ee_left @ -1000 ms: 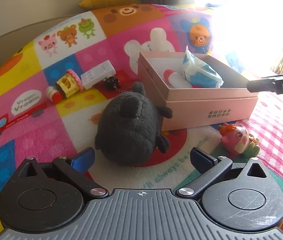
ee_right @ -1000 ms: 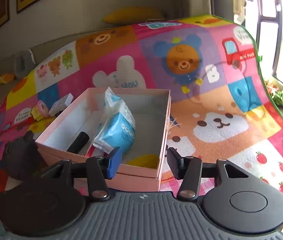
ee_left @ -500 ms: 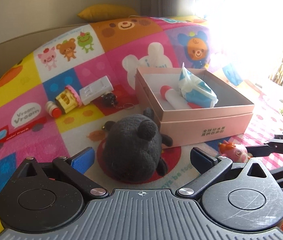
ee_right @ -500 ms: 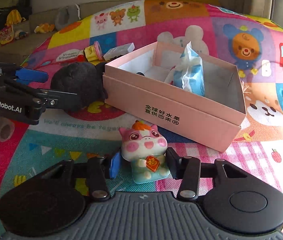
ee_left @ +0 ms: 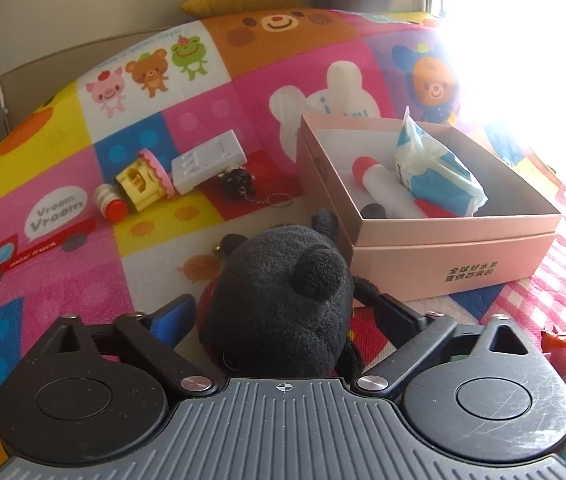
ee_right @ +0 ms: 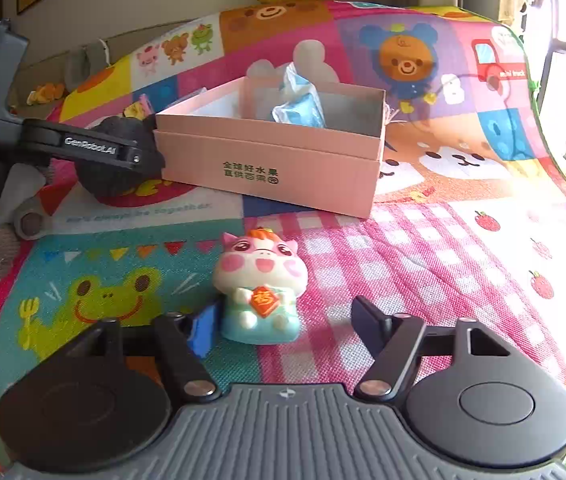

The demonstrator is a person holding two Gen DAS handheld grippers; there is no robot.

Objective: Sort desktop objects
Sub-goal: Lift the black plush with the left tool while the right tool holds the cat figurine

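Words that can be read on the mat, the box and the tool

"Vroom Vroom" is printed in a white bubble and "mini truck" on a red truck on the colourful patchwork play mat [ee_left: 83, 264]. Two rows of dark Chinese signs are printed on the pink cardboard box [ee_right: 267, 168]. "GenRobot.AI" and "DAS" are written in white on the black handheld left gripper [ee_right: 83, 148]. A red tag with a gold sign is held by the small pink-and-white pig figure [ee_right: 261, 284].

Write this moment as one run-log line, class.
left gripper: closing around black plush | right gripper: opening, pig figurine between jaws | pink box: holds tissue pack
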